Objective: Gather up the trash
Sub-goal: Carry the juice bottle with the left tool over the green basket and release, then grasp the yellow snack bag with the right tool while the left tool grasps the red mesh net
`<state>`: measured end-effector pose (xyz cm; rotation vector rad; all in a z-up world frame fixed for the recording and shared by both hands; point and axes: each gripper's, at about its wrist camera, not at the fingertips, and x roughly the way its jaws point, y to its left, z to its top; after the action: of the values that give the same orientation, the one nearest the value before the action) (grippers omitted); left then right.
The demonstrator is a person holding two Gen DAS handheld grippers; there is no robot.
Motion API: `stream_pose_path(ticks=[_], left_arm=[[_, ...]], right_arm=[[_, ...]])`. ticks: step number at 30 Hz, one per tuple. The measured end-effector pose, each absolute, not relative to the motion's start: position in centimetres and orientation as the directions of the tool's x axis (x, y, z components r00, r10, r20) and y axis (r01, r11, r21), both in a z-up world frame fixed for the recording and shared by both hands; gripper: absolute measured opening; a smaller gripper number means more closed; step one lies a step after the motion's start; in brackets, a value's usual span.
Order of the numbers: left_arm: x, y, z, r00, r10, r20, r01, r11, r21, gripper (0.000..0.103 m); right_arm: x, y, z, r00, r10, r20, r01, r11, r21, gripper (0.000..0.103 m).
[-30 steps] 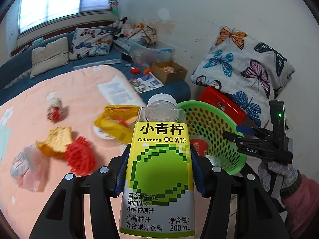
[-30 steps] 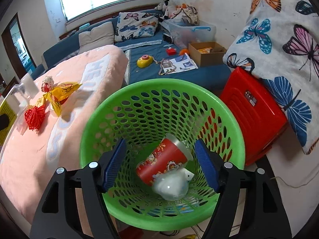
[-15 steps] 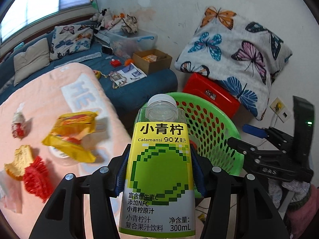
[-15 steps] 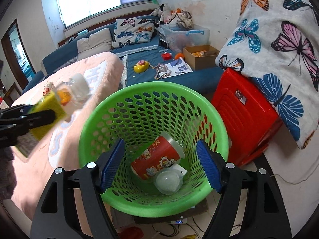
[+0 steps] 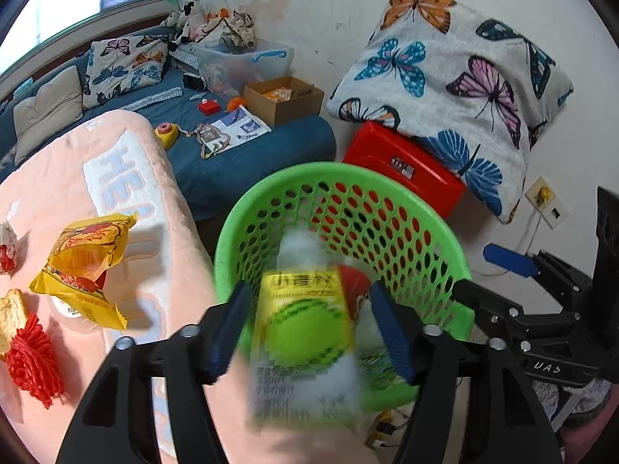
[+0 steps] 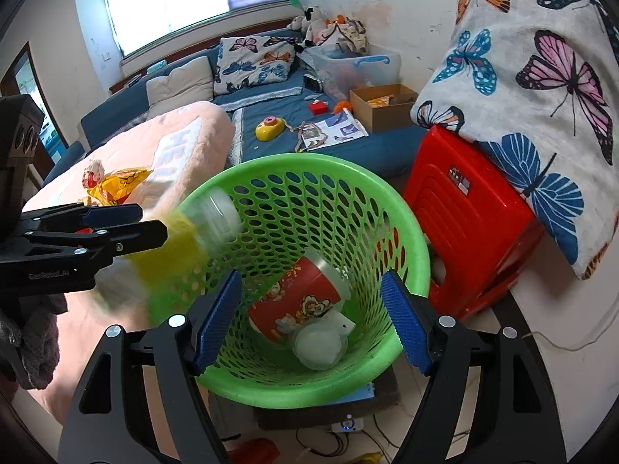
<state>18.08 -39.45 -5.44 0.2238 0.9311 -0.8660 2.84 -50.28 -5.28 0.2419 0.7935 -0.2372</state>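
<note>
Where half a second ago the left hand-held gripper clamped the juice bottle, its fingers now stand apart and the blurred bottle drops over the green basket rim. The right hand-held gripper hovers wide, empty. Wrappers remain on the bed.

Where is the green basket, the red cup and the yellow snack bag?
green basket [image 6: 410, 239]: right wrist view, on its right rim.
red cup [image 6: 294, 303]: right wrist view, on its printed side, lying inside the basket.
yellow snack bag [image 5: 87, 257]: left wrist view, on its crumpled middle.
</note>
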Motion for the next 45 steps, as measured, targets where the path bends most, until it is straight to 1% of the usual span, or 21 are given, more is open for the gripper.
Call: stream_pose_path(ticks=[2, 9, 21, 27, 33, 39, 45], left_arm=[[17.9, -39.4, -5.3, 0.295, -0.564, -0.771, 0.738, 0.647, -0.191, 0.069], [17.4, -36.3, -4.1, 0.325, -0.572, -0.753, 0.723, 0.664, -0.192, 0.069], [18.5, -25.0, -2.3, 0.457, -0.525, -0.718, 0.604, 0.776, -0.183, 0.069], [18.9, -20.0, -2.5, 0.509, -0.475, -0.718, 0.537, 0.827, -0.167, 0.069], [19.5, -15.9, -3.2, 0.534, -0.437, -0.724, 0.466, 0.867, -0.179, 0.069], [19.3, -13.3, -3.8, 0.545, -0.413, -0.729, 0.429, 0.885, -0.18, 0.069], [19.1, -12.3, -4.2, 0.546, -0.41, -0.73, 0.413, 0.891, -0.191, 0.069]], right_arm=[[2.7, -50.2, -5.2, 0.678, -0.119, -0.725, 0.298, 0.946, 0.124, 0.074], [2.8, -49.1, -4.6, 0.686, -0.101, -0.72, 0.265, 0.957, 0.117, 0.075], [6.3, -43.5, -3.1, 0.709, 0.006, -0.705, 0.099, 0.989, 0.108, 0.082], [9.1, -40.1, -2.6, 0.711, 0.073, -0.699, 0.005, 0.994, 0.109, 0.084], [11.9, -37.6, -2.4, 0.707, 0.136, -0.694, -0.069, 0.99, 0.124, 0.087], [15.3, -35.3, -2.5, 0.683, 0.208, -0.7, -0.146, 0.978, 0.148, 0.091], [18.8, -33.6, -2.6, 0.664, 0.239, -0.708, -0.208, 0.969, 0.132, 0.094]])
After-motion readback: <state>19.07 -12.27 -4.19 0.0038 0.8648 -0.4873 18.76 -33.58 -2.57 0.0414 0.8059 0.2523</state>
